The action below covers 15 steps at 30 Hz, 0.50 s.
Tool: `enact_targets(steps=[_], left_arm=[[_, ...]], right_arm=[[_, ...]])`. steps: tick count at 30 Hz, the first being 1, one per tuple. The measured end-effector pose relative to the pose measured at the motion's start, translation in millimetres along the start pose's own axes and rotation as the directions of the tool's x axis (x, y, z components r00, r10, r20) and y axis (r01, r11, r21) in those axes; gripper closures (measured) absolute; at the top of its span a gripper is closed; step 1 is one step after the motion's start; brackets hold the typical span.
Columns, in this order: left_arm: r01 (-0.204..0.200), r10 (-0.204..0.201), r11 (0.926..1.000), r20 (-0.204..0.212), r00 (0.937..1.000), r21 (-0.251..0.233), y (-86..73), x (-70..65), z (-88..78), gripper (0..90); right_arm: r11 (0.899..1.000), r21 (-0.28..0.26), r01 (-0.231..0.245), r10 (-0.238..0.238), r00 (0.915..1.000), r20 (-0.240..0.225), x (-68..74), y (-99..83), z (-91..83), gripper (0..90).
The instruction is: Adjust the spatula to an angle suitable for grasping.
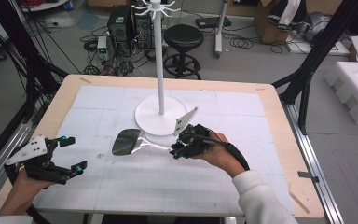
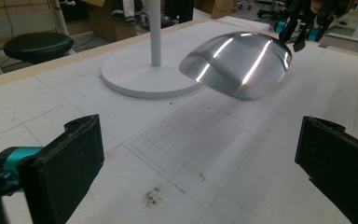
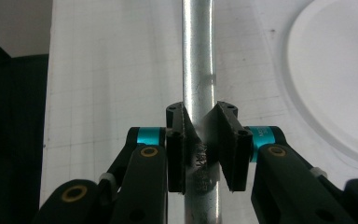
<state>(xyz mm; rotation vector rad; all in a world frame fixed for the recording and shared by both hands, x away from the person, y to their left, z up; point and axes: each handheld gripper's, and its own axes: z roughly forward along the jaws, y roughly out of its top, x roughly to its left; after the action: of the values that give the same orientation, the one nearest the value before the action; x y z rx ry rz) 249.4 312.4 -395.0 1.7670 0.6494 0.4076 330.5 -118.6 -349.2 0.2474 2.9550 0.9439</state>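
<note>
The right gripper (image 1: 176,148) has its jaws clamped on the slim handle of a shiny stainless-steel ladle (image 1: 127,141), and in the right gripper view you can see the black pads (image 3: 179,154) pressing both sides of that silvery shaft (image 3: 198,70), which runs straight up away from the camera. From the high view the ladle reaches out to the left of the gripper, bowl end farthest from the hand, held clear above the white gridded mat (image 1: 121,186) that covers the pale wooden table (image 1: 279,135). The bowl (image 2: 240,63) catches bright streaks of light in the left gripper view, hanging in the air just in front of the round base of the tall white hanging stand (image 1: 161,70). That base (image 2: 140,77) sits flat on the mat, right behind the ladle, near it but not touching as far as I can tell.

Over on the near left corner, the left gripper (image 1: 70,156) waits well apart from the ladle, jaws spread wide with nothing but bare mat between them. Its two black pads (image 2: 72,163) frame the view, pointed toward the ladle bowl.
</note>
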Motion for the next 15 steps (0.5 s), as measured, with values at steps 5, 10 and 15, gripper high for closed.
enact_targets(steps=[5,10,15], left_arm=[[-0.001,0.001,1.0,-0.002,1.0,0.001,-0.1,-0.1,0.4,1.7],[-0.004,0.004,1.0,-0.002,1.0,0.002,0.1,-0.3,0.1,1.7],[-0.005,0.005,1.0,-0.001,1.0,0.0,0.5,-0.7,0.3,1.7]], right_arm=[[0.999,0.028,0.028,-0.027,0.9993,-0.026,9.3,-0.9,12.4,74.9],[0.998,0.035,0.056,-0.054,0.9973,-0.05,18.5,0.1,25.2,75.0],[0.997,0.04,0.066,-0.064,0.9967,-0.05,21.4,2.2,35.1,75.0]])
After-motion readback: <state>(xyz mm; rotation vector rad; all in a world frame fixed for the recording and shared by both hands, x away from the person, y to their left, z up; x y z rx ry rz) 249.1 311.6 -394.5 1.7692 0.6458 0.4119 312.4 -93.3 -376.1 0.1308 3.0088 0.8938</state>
